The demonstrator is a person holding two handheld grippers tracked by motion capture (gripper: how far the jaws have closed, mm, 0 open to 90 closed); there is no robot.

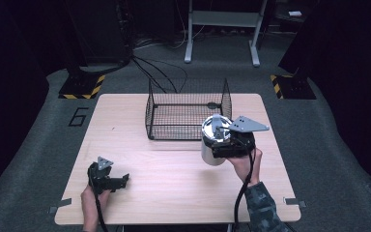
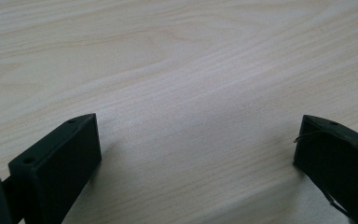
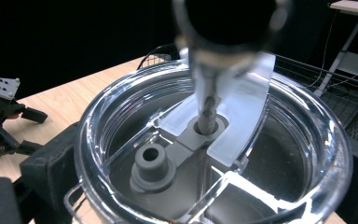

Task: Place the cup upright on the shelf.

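Steel and clear plastic make up the tumbler (image 1: 216, 140) that the right tongs (image 1: 232, 143) pinch, right of centre in the high view, just in front of the wire basket (image 1: 188, 108) near the top middle of the counter (image 1: 174, 193). In the right gripper view the two black jaws press against the tumbler's sides at the lower left and far right of the frame, and the clear lid (image 3: 214, 140) with its grey plug and a straw-like stem standing in the centre hole takes up the middle; the basket's mesh shows behind it at the upper right. The tumbler stands upright, its base on or just above the counter; which one I cannot tell. The left tongs (image 1: 118, 181) sit at the lower left of the high view, low over the bare wood, well apart from the tumbler. In the left gripper view their jaws are spread wide, one at the lower left and one at the lower right, with nothing between them but wood grain.
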